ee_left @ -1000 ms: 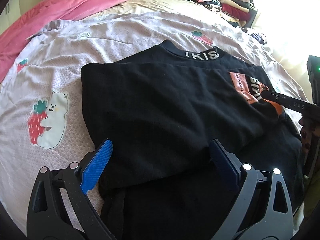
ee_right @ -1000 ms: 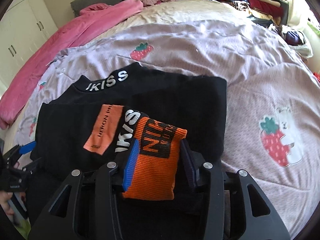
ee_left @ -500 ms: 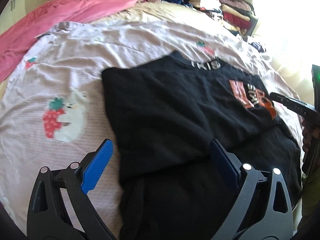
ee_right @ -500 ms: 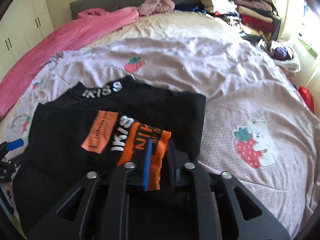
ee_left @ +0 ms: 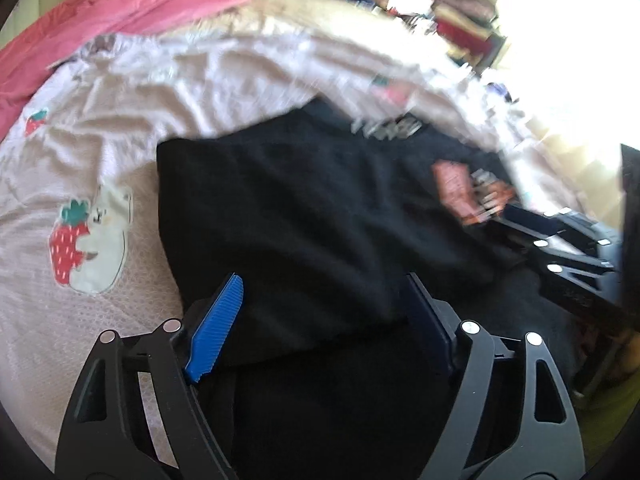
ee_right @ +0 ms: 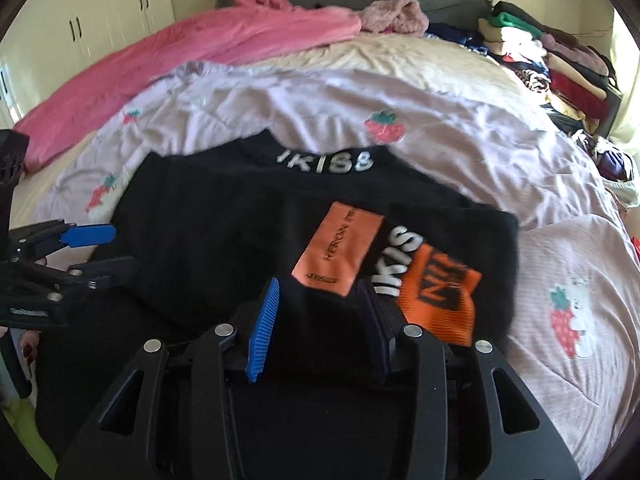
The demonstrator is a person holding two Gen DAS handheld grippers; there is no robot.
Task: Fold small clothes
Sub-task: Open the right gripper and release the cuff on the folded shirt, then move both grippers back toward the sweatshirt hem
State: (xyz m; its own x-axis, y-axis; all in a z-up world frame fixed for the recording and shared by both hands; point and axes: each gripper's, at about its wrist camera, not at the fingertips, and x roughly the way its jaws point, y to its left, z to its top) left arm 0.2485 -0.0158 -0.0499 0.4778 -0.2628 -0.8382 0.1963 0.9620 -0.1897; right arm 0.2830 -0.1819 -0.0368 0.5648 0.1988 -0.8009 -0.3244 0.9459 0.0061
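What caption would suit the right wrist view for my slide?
Right gripper, jaws opening, above a black sweater with its orange cuff folded in, on a strawberry-print quilt.

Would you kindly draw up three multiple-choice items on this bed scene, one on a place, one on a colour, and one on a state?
1. Where does the black sweater lie?
A. on the lilac strawberry-print quilt
B. on the clothes stack by the window
C. on the floor

2. What colour is the rectangular label sewn on the sweater?
A. green
B. orange
C. white

3. How does the sweater's orange-cuffed sleeve lie?
A. stretched out to the side, off the body
B. rolled into a ball
C. folded in across the body

Answers:
1 A: the lilac quilt shows around the sweater on three sides.
2 B: the patch is orange with dark print.
3 C: the cuff rests on the black front, beside the label, just past the right gripper.
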